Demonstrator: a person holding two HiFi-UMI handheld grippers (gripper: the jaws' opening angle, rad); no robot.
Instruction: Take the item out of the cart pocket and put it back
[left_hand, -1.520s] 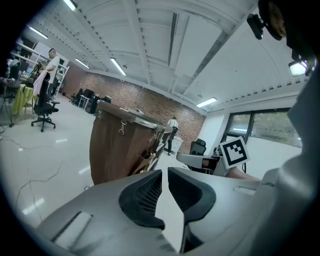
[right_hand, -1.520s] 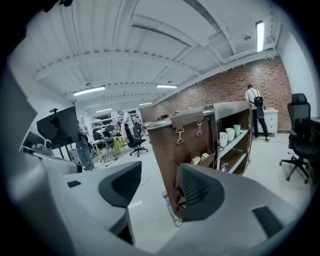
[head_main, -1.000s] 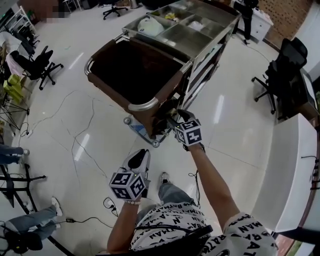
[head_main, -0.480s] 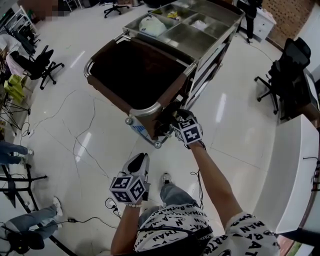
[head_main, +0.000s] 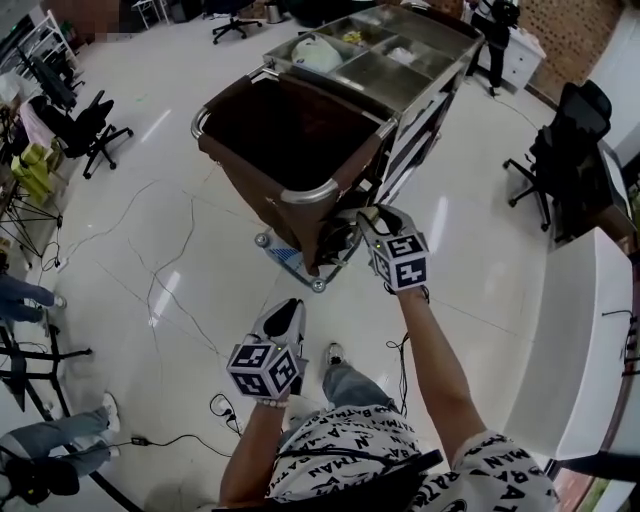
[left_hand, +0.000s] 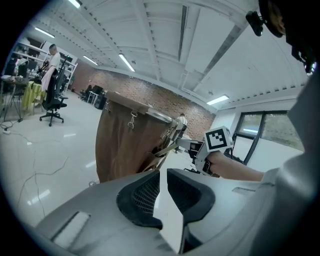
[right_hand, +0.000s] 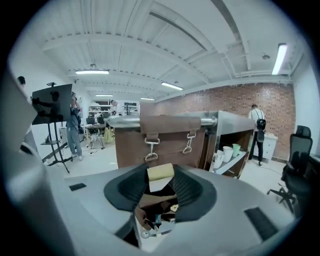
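Tan card sits pinched between the fingers of the right gripper, which have just been closing on it. It hangs above the brown pocket at the cart's end, ready, we judge, to go back in. Our left gripper waits aside, fingers narrowly apart, empty.

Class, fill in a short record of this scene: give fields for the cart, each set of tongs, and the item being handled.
cart: steel cart carrying a brown bag, with a pocket on its near end
right tongs: have just been closing, pads pressed on a tan item
left tongs: open, nothing between them, held back from the cart
item position: at the pocket; cannot tell whether it is fully clear of it
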